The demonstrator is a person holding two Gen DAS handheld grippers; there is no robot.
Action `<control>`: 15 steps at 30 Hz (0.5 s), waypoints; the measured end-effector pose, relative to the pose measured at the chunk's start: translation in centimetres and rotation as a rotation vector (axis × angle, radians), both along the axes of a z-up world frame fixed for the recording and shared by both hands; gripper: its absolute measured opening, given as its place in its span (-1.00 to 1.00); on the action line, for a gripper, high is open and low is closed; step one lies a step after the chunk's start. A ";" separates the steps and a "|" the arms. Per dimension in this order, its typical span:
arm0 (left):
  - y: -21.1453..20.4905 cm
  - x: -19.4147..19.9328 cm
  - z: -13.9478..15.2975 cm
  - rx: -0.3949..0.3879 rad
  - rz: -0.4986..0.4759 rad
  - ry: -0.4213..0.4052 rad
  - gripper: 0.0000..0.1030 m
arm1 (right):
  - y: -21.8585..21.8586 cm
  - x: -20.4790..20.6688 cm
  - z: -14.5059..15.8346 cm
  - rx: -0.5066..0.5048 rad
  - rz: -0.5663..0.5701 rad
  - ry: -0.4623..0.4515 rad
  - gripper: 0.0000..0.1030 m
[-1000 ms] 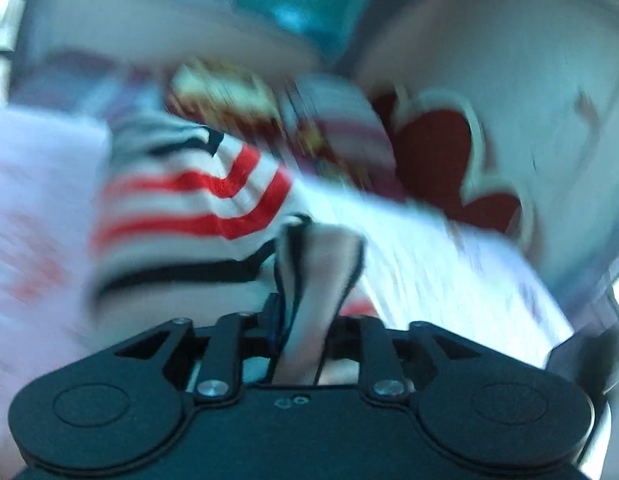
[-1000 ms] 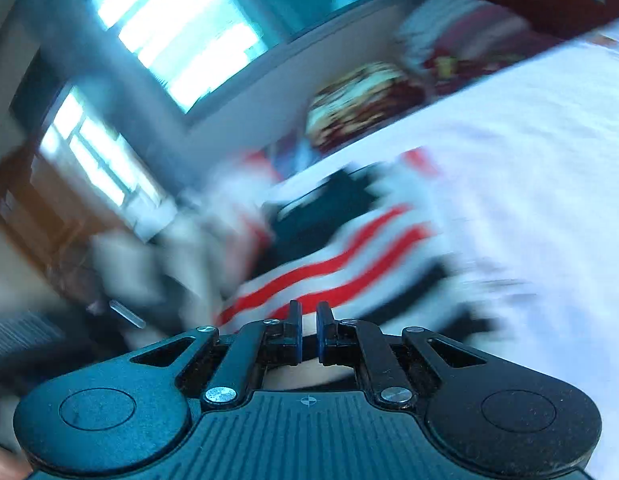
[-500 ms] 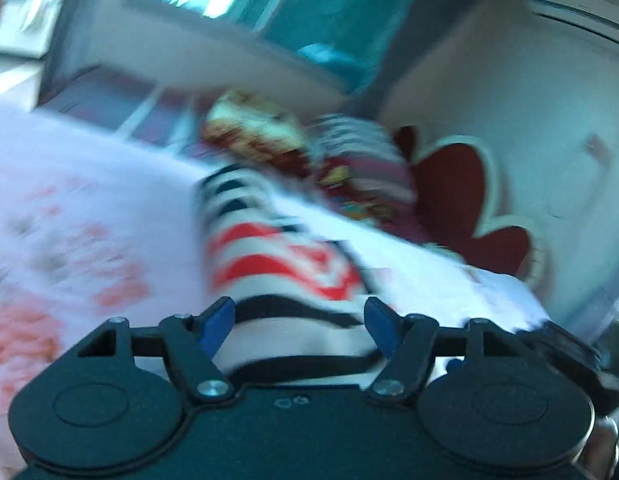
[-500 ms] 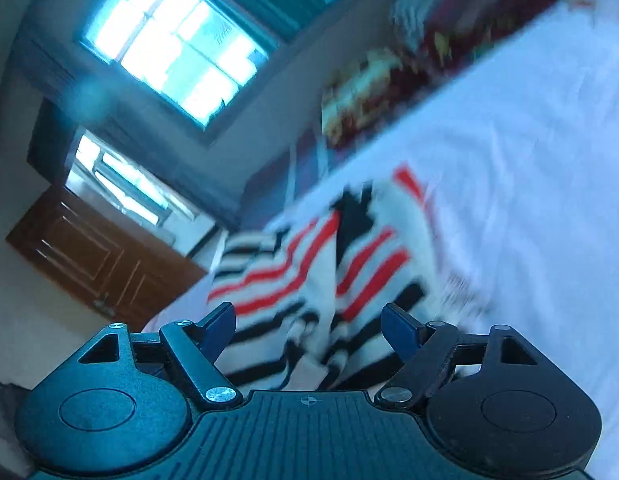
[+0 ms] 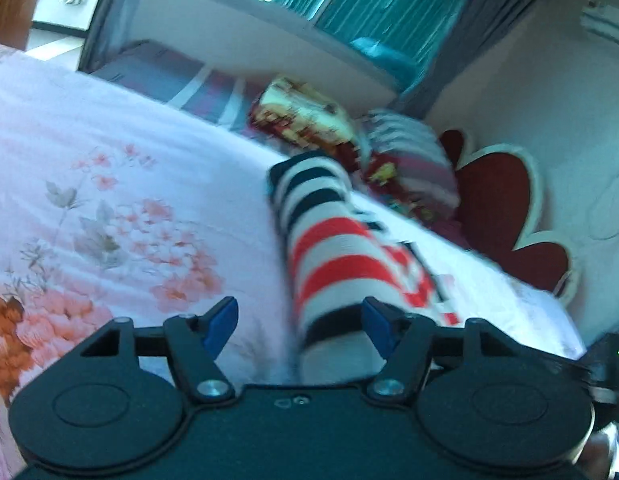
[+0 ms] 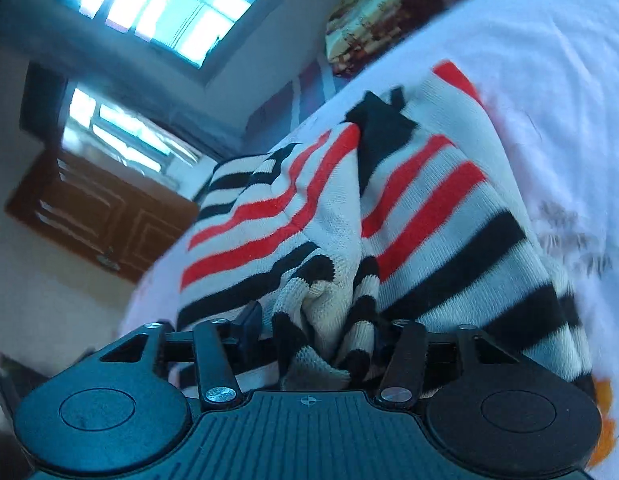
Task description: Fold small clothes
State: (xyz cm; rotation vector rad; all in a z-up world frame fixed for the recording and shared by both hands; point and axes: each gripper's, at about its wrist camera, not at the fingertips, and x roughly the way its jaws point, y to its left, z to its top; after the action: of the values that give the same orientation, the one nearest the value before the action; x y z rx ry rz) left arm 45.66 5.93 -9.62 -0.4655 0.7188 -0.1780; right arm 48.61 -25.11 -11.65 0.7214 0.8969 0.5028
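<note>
A small knitted sweater with white, red and black stripes lies on the floral bedsheet. In the left wrist view my left gripper is open, its blue fingertips on either side of the sweater's near edge, holding nothing. In the right wrist view the sweater lies bunched, with a fold of its cloth between the fingers of my right gripper. The right jaws stand partly apart around the fold; a firm grip is not clear.
Patterned pillows and a striped cushion lie at the head of the bed, before a red headboard. A window with teal curtains is beyond. A wooden door stands off the bed's side.
Both grippers were shut a second ago, the left on sweater cloth. Both opened. The left let go and drew back; the right has moved in onto a bunched fold of the sweater.
</note>
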 end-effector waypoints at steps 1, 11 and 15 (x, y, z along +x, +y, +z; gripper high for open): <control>-0.1 0.4 -0.3 0.006 -0.010 0.001 0.32 | 0.3 -0.2 0.3 -0.047 0.010 -0.022 -0.53; -4.2 1.8 -0.2 0.027 -0.081 -0.018 0.24 | 0.2 -5.7 5.7 -0.376 0.001 -0.368 -0.64; -8.7 3.1 -0.9 0.190 -0.169 0.033 0.30 | -2.2 -5.0 2.0 -0.401 -0.031 -0.240 -0.64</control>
State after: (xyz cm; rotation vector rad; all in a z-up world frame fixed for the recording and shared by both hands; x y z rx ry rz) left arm 48.77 -2.72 -10.56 -0.2262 0.7995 -0.2584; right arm 43.63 -27.26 -9.68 0.3014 0.7299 0.3577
